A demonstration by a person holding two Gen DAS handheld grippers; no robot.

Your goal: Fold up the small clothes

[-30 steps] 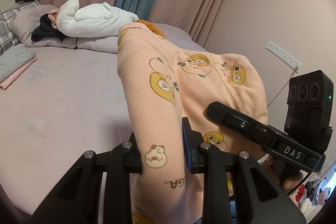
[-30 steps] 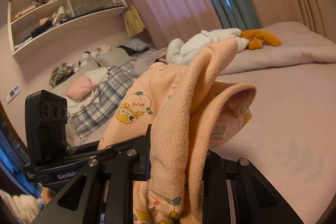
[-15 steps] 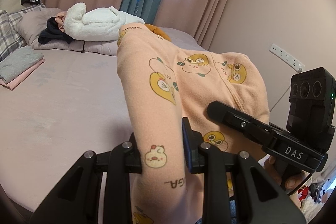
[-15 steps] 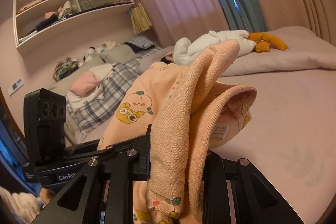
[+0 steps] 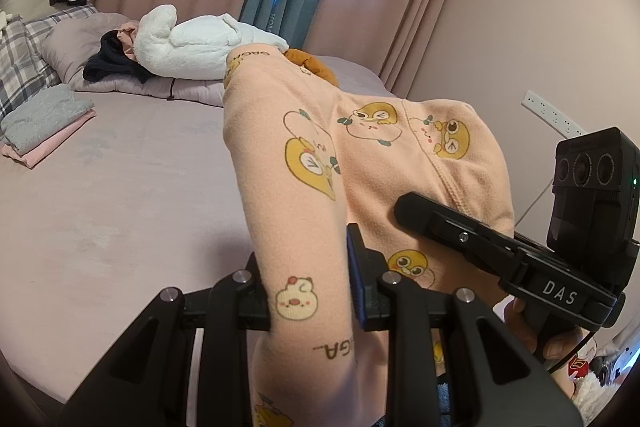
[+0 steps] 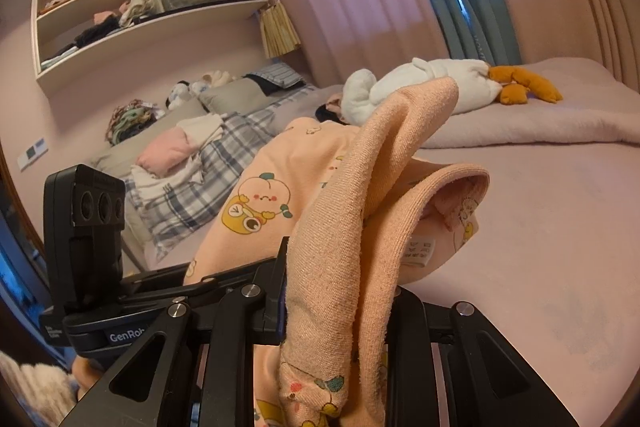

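Both grippers, left [image 5: 308,291] and right [image 6: 336,303], are pinching bunched peach pajamas [image 5: 360,163] up over the bed [image 5: 120,195], so I'd guess thick folds could slip out.

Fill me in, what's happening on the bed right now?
A person holds one peach garment up over the bed with both claws. The left claw is shut on one bunched part, the right claw on another near the care label. Nothing is laid flat or folded yet. A white plush lies farther back on the bed.
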